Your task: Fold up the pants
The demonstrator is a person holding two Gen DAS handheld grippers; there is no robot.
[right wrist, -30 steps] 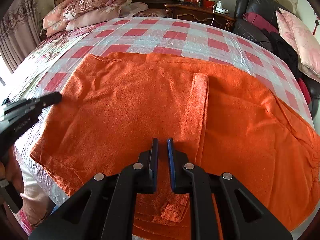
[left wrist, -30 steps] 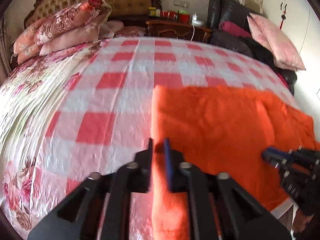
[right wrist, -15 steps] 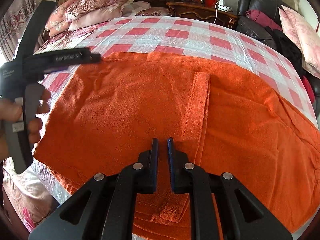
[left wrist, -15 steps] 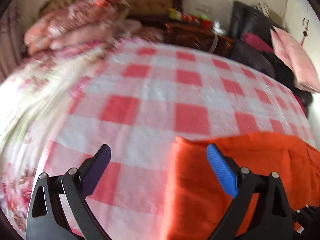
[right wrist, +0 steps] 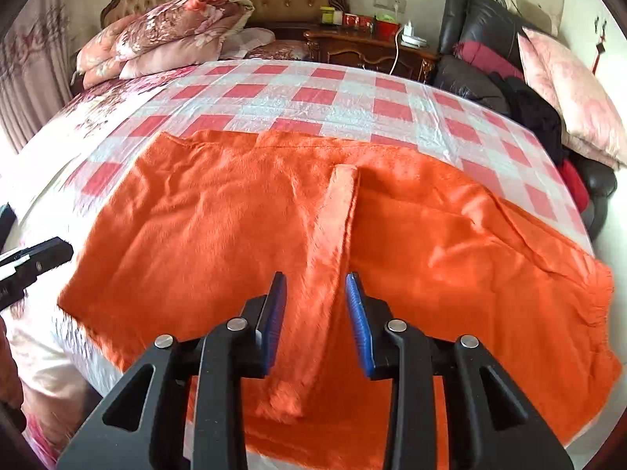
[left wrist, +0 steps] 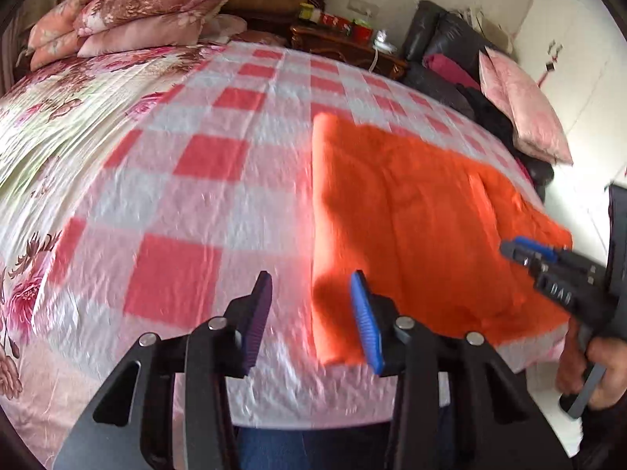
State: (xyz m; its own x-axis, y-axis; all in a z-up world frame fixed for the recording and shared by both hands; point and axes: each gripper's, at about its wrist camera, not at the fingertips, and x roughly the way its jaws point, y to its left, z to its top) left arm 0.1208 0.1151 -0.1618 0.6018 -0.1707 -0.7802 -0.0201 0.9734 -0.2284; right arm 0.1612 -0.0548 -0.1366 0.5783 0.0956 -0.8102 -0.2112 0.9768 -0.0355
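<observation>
Both sets of fingers stand apart and hold nothing. The orange pants [right wrist: 274, 235] lie spread flat on the bed [left wrist: 188, 180], their left edge just right of the gap in your left gripper [left wrist: 313, 313], while the narrow raised fold [right wrist: 337, 235] runs away from between the fingers of your right gripper [right wrist: 315, 313]. For a clean fold, I would bring each gripper low to a near corner, pinch every layer at the hem, lift both together and carry them across evenly so the edges meet. The near hem drops behind the gripper bodies, so you cannot see where it ends. The left view is smeared by motion, and the waistband cannot be told from the leg ends.
</observation>
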